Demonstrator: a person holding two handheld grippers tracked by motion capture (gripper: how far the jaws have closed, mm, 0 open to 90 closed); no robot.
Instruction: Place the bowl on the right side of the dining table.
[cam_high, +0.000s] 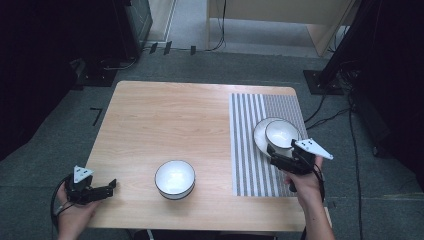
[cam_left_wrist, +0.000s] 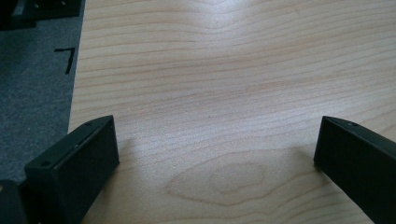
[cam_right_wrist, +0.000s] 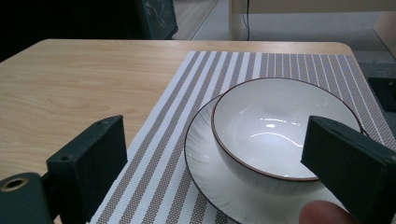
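Observation:
A white bowl with a dark rim (cam_high: 281, 132) (cam_right_wrist: 280, 126) sits on a white plate (cam_high: 261, 137) (cam_right_wrist: 205, 163), which lies on a grey-and-white striped mat (cam_high: 247, 150) (cam_right_wrist: 187, 93) at the table's right. My right gripper (cam_high: 272, 152) (cam_right_wrist: 215, 135) is just in front of the plate, open, jaws wide and touching neither bowl nor plate. A second white bowl (cam_high: 174, 179) stands on bare wood near the front middle. My left gripper (cam_high: 114, 186) (cam_left_wrist: 217, 140) rests open at the front left corner over bare wood, with nothing between its jaws.
The wooden table (cam_high: 165, 120) stands on grey carpet. Black stands and cables (cam_high: 325, 80) lie on the floor at the right and back left. A light wooden cabinet (cam_high: 280, 20) is behind the table. Black tape marks (cam_high: 96, 115) sit left of it.

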